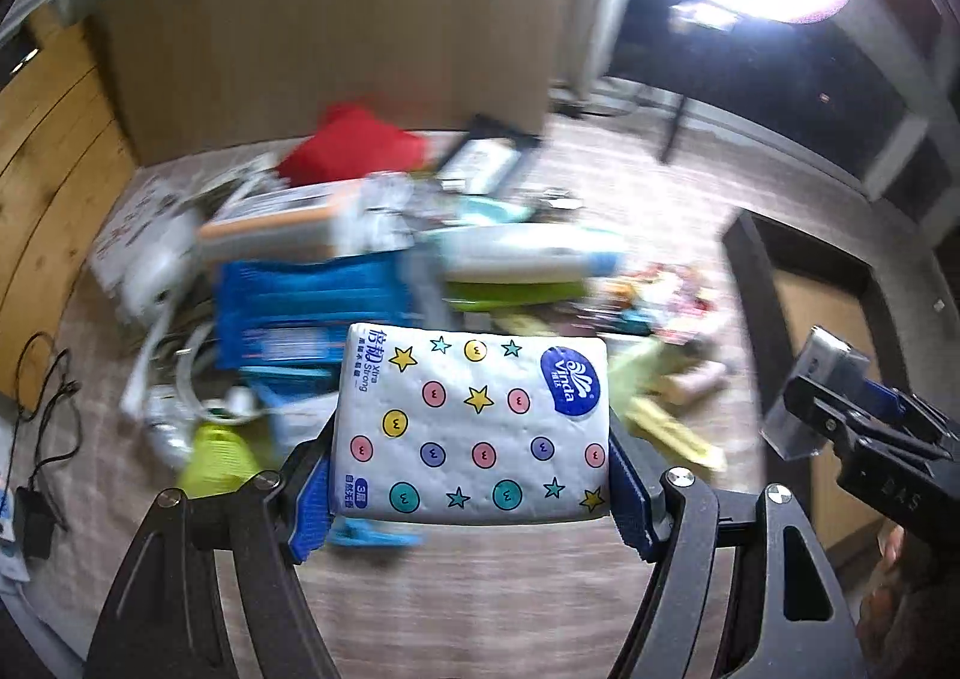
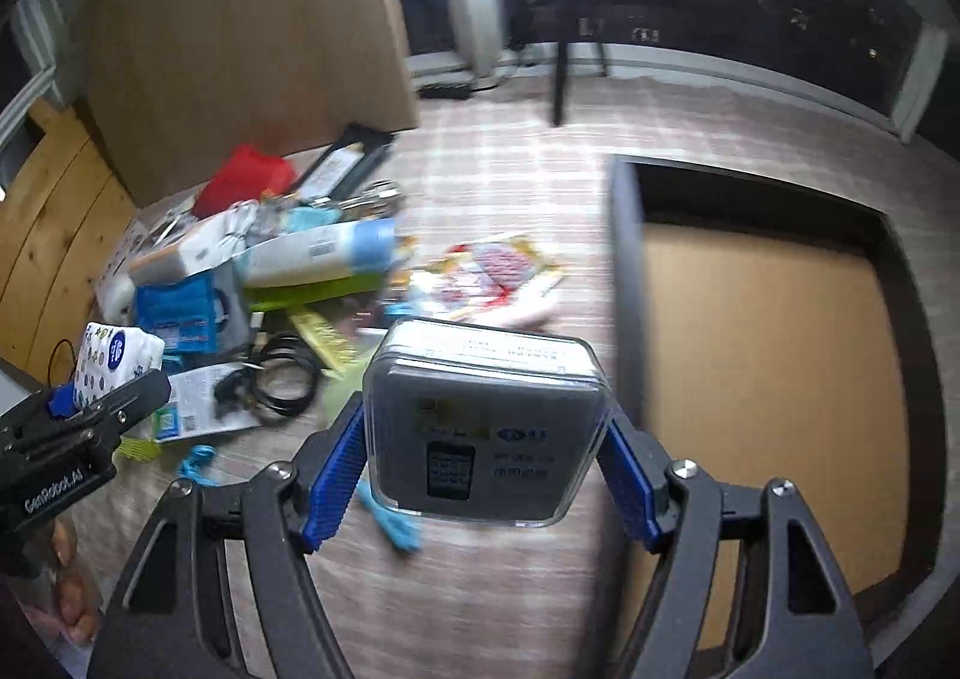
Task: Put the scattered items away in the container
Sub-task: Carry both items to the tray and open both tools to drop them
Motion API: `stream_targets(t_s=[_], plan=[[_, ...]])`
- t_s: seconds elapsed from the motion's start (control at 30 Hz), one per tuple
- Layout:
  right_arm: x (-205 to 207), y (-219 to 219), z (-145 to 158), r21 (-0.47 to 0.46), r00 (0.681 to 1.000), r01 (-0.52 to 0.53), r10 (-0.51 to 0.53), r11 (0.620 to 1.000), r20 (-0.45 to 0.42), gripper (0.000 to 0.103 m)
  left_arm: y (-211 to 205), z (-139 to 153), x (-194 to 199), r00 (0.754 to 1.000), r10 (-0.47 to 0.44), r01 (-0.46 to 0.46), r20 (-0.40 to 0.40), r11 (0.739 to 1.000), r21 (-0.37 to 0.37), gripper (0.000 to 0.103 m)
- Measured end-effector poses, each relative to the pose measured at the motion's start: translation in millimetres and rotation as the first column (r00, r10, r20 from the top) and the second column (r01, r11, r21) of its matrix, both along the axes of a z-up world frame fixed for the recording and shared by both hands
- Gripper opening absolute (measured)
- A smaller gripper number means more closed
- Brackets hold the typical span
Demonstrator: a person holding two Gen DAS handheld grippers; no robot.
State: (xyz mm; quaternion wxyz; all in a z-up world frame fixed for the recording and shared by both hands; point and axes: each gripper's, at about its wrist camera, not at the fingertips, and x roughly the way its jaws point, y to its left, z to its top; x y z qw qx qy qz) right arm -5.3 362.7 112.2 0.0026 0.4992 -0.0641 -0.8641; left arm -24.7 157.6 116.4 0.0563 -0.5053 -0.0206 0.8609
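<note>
Your left claw (image 1: pixel 471 475) is closed on a tissue pack (image 1: pixel 474 427), with the blue pads pressing its two short sides, so the pack's long axis runs across, from pad to pad. Your right claw (image 2: pixel 483 475) is closed in the same way on a clear plastic case (image 2: pixel 486 421) with a grey insert. Both things are off the floor, I judge, since the background is blurred while they stay sharp.

The container (image 2: pixel 762 379), a dark-walled box with a brown cardboard bottom, sits on the floor to the right of both claws. In the right wrist view it lies just beside the case, its near wall standing right next to it. In the left wrist view it is farther off, beyond the right claw. So your right hand is the nearer one and should probably go in first.

The scattered pile (image 1: pixel 336 259) of remaining items lies on the floor, ahead and to the left.
</note>
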Motion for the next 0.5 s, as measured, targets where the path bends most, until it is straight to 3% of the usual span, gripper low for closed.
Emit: stream_targets(t_s=[0.2,0.5], plan=[[31,80,-1,0.052,0.995,0.094,-0.095,0.994,0.008,0.07,100,-2,19,0.987,-0.161,0.16,0.002,0.987,0.02,0.072],[78,199,-17,0.102,0.963,0.258,-0.264,0.961,0.046,0.071,238,-11,63,0.928,-0.373,0.373,0.015,0.928,0.023,0.072]])
